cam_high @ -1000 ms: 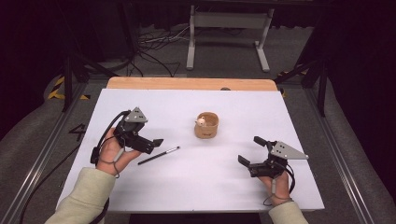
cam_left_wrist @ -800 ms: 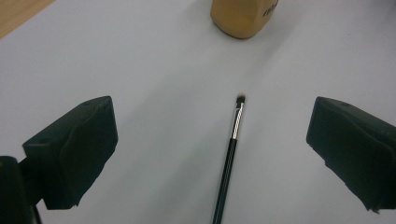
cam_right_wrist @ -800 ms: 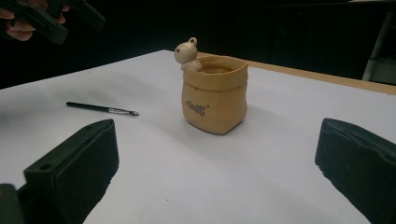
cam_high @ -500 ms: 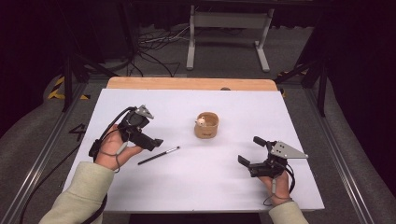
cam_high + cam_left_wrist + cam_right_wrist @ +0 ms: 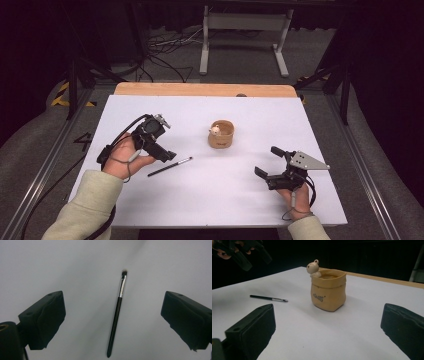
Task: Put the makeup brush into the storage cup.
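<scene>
A: Start at the left gripper (image 5: 161, 146). How do its jaws stand?

B: Wide apart and empty. In the left gripper view they sit at either side with the makeup brush (image 5: 116, 312) lying on the table between them, bristles at the far end, handle running toward the camera. In the high view the gripper hangs above the brush's handle end, tilted down toward it.

A: And the right gripper (image 5: 273, 165)?

B: Also spread wide, holding nothing, resting low near the table's (image 5: 210, 200) front right. It looks toward the tan pouch-shaped pot (image 5: 328, 289) with the small bear figure (image 5: 313, 267) on its rim.

A: So where does the brush lie relative to that pot?

B: Flat on the white surface, left of the pot and well apart from it, its bristle tip pointing roughly the pot's way.

A: Which step is this, would you say?

B: I judge it the approach for picking up the brush; nothing is gripped yet. The next move calls for lowering the left gripper until the jaws straddle the thin handle, then closing across it. The handle is slim and lies flat, so the jaws must reach almost to the tabletop.
</scene>
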The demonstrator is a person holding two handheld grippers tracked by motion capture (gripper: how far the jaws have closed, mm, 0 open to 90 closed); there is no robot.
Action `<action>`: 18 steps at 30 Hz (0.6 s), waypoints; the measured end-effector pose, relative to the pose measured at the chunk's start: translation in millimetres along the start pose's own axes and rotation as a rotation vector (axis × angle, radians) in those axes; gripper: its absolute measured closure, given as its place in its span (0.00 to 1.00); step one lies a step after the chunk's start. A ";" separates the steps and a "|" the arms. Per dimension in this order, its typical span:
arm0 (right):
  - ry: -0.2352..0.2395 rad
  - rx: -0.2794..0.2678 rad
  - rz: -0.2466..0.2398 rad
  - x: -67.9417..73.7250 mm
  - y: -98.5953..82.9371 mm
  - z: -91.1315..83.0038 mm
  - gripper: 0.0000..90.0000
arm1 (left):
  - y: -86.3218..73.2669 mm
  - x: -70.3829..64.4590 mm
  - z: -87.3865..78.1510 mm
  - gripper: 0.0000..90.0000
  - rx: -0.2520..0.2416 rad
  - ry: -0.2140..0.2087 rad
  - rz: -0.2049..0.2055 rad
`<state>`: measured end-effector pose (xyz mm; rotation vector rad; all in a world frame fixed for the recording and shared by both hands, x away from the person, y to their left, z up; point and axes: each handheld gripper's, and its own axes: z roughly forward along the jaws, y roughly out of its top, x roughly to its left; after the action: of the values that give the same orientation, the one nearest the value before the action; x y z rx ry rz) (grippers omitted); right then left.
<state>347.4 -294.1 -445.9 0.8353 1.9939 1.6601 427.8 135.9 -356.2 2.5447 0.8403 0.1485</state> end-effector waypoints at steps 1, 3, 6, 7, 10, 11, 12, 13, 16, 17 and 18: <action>0.000 0.000 0.000 0.0 0.0 0.0 0.00 | 0.0 0.0 0.0 0.08 0.000 0.000 0.000; 0.002 0.001 0.003 0.2 0.0 0.0 0.00 | 0.5 -0.4 2.8 0.08 0.016 0.004 0.000; 0.003 0.000 0.002 0.1 0.1 -0.2 0.00 | 0.7 -0.7 6.6 0.10 0.039 0.005 0.005; 0.002 0.001 0.002 0.1 0.1 -0.2 0.00 | 0.8 -0.2 7.8 0.11 0.044 0.010 0.012; 0.002 0.001 0.001 0.2 0.1 -0.1 0.00 | 0.1 0.0 11.3 0.11 0.051 0.007 0.006; 0.003 0.002 0.003 0.2 0.0 -0.1 0.00 | -0.2 0.1 12.8 0.11 0.051 0.015 0.014; 0.003 0.001 0.003 0.2 0.0 -0.1 0.00 | -0.4 0.2 14.2 0.11 0.057 0.016 0.014; 0.004 0.000 0.005 0.2 0.0 -0.1 0.00 | -0.9 -0.1 16.2 0.11 0.060 0.013 0.009; 0.005 0.001 0.005 0.1 -0.1 0.0 0.00 | -2.3 0.0 21.6 0.12 0.070 0.009 0.015; 0.006 0.001 0.006 0.2 -0.1 0.0 0.00 | -2.8 0.1 23.1 0.12 0.077 0.002 0.009; 0.006 0.000 0.006 0.1 -0.1 -0.1 0.00 | -3.3 0.6 24.5 0.13 0.080 0.002 0.012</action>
<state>347.2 -294.1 -445.9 0.8382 1.9976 1.6669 432.4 129.1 -379.6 2.6247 0.8479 0.1241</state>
